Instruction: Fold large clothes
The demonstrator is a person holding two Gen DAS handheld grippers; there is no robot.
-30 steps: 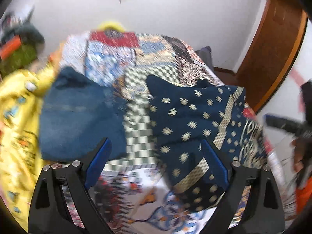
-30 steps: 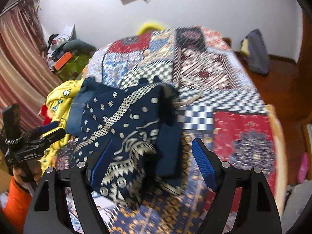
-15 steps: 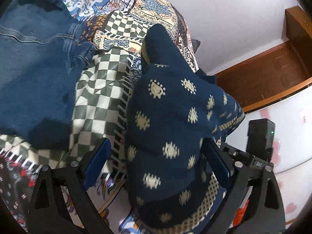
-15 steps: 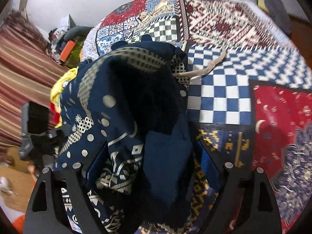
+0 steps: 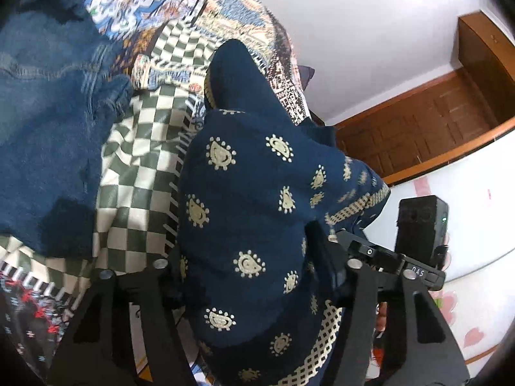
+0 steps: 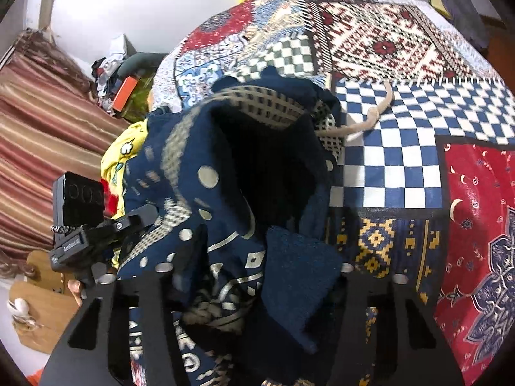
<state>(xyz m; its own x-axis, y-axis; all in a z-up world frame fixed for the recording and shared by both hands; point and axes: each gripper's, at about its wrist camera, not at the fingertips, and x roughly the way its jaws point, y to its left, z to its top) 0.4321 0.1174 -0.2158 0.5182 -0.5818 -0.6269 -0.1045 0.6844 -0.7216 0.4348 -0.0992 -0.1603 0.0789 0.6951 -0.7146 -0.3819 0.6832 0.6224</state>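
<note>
A navy garment with cream paisley print [image 5: 251, 199] lies bunched on the patchwork bedspread [image 5: 141, 167]. My left gripper [image 5: 246, 251] is closing on it; the cloth fills the gap and covers both pads. In the right wrist view the same garment [image 6: 225, 193] shows its dark inside and printed border. My right gripper [image 6: 267, 254] is closing too, with folds pressed between its fingers. Each gripper shows in the other's view: the right gripper [image 5: 396, 263] at the garment's far edge, the left gripper [image 6: 96, 234] at its left edge.
Blue jeans [image 5: 48, 128] lie left of the garment. A beige cord [image 6: 370, 119] trails from it onto the blue checks of the bedspread [image 6: 402, 167]. A yellow cloth [image 6: 122, 157], a striped curtain [image 6: 42, 135] and a clutter pile [image 6: 125, 80] are at the left; a wooden door [image 5: 450, 122] stands beyond.
Both grippers dropped down onto the navy garment and their jaws narrowed around it. The blue pads, clear a second ago, are now buried in cloth. The left view has rolled.
</note>
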